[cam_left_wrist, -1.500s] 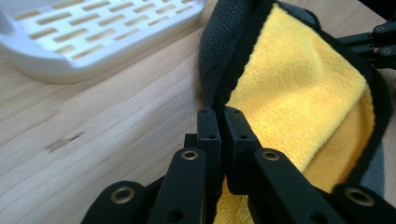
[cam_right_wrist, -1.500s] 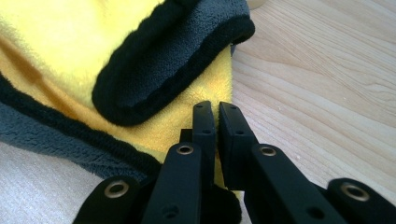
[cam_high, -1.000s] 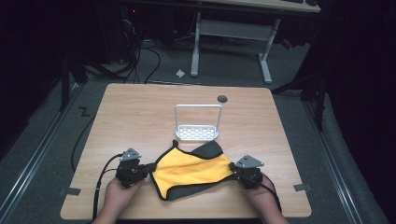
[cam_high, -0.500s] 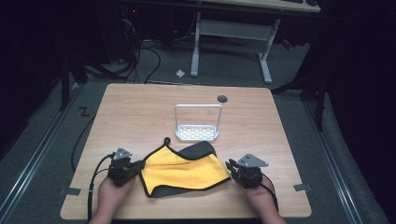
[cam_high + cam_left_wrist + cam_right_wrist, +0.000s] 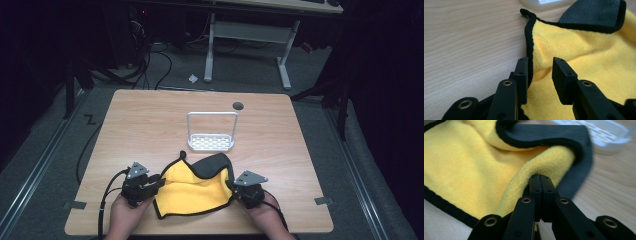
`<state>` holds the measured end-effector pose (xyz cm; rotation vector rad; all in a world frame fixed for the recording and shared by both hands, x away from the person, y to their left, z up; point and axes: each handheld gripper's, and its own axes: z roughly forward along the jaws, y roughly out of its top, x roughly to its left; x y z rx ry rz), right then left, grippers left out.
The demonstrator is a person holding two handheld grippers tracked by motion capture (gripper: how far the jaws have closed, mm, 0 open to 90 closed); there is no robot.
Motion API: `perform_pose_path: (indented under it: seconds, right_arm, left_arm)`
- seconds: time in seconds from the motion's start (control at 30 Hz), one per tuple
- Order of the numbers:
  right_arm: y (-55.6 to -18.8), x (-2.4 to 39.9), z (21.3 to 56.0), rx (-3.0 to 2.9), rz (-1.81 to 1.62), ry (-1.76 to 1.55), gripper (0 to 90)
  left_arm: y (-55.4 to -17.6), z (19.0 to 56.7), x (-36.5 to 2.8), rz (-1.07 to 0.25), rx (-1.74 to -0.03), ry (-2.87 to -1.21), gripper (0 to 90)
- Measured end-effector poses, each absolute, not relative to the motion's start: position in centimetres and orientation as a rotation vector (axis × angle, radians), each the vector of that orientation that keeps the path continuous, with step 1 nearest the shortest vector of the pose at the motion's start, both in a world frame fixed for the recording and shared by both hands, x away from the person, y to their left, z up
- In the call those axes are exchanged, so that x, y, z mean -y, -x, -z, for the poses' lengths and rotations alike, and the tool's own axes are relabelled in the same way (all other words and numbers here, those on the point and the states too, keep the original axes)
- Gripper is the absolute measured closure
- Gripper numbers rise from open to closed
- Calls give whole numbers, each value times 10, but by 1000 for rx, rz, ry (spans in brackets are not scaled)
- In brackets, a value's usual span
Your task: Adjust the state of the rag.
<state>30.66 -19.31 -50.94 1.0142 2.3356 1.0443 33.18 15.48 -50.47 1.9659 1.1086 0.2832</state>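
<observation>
no readable text, labels, numbers

Wooden table — cloth, rack

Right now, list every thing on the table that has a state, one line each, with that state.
yellow cloth: lying crumpled on the table, far corner folded over so its grey back shows.
left gripper: jaws apart, just been opening, the cloth's black-trimmed edge between them, not pinched.
right gripper: jaws closed, pressed against a raised fold of the cloth.
white rack: upright beyond the cloth, empty.
</observation>
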Motion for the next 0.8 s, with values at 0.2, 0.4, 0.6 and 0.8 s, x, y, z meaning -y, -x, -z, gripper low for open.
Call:
perform_pose_path:
  seconds: [0.2,0.4,0.6,0.8]
  right_arm:
    - [-309,178,520,-2388,-977,-981,900]
    - [-311,181,522,-2387,-991,-996,900]
    - [-310,180,522,-2381,-985,-982,900]
    - [-310,195,511,-2289,-1041,-1014,876]
  left_arm:
    - [-324,496,-162,-322,-1116,-1905,610]
    - [-319,495,-157,-282,-1067,-1916,608]
    - [-319,511,-132,-163,-999,-2052,695]
    - [-320,523,-117,-157,-955,-2173,735]
